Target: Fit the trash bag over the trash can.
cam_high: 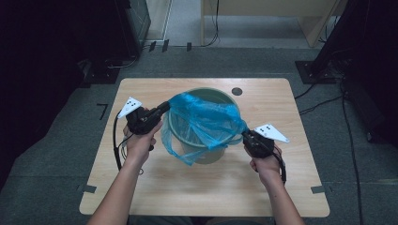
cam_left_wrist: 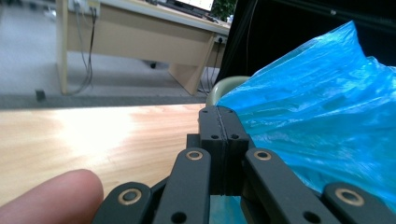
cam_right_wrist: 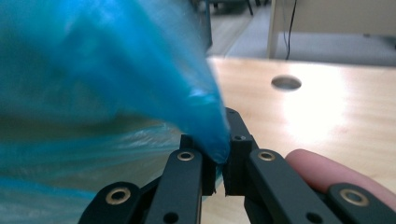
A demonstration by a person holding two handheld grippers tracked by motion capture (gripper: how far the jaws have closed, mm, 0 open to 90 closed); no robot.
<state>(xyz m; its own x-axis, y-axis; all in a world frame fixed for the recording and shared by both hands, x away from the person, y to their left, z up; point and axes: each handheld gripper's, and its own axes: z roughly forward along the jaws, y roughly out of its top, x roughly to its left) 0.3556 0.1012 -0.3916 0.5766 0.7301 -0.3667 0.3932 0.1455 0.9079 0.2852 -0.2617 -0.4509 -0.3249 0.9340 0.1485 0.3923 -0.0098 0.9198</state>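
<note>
Each claw, left and right, pinches the blue bag (over a green bin).

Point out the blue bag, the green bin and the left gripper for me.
blue bag [cam_high: 206, 115], high view, on the film stretched over the bin's mouth.
green bin [cam_high: 206, 156], high view, on its near outer wall.
left gripper [cam_high: 164, 107], high view, at its jaw tips.

Crumpled blue bag stretched over green bin; upright, mid-table
</note>
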